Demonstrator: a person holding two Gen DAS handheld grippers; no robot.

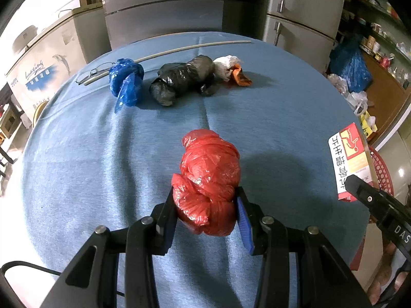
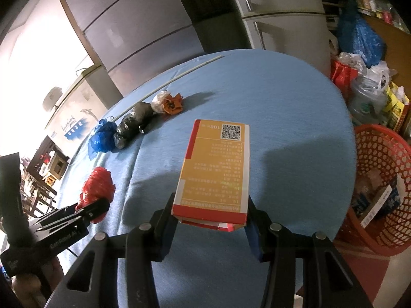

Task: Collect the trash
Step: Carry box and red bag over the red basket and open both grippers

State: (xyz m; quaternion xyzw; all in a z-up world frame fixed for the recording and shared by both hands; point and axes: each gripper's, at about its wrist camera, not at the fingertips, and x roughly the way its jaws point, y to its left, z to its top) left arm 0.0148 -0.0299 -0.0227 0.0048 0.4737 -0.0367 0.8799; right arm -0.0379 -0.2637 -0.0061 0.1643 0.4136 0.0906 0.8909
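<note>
Between the fingers of our left gripper (image 1: 205, 214) sits a crumpled red plastic bag (image 1: 208, 182), pinched at its near end with both pads pressed into it, the rest of the bag bulging forward over the blue tablecloth (image 1: 90, 166). Off to that gripper's right, at the table's edge, we see the orange-and-white carton (image 1: 350, 159) and the black tip of the other tool against it.

In the right wrist view, our right gripper (image 2: 210, 211) has closed on the carton (image 2: 218, 169) at its near, red-striped end; the box juts forward, printed face and QR code turned up. To the left of this gripper, the left one (image 2: 88, 209) shows with the red bag (image 2: 99, 186) in its grip. To the right, beside the table, a red mesh basket (image 2: 380, 151) stands with some packaging inside.

Farther ahead of both grippers, a row of trash lies on the cloth: a blue plastic bag (image 1: 125, 82), a black plastic bundle (image 1: 182, 79) just beside it, then a white wad with an orange wrapper (image 1: 232, 70) touching the black one. Beyond these we see eyeglasses (image 1: 93, 73) and a long thin rod (image 1: 167, 51) near the far edge, with grey refrigerators (image 1: 164, 7) behind the table.
</note>
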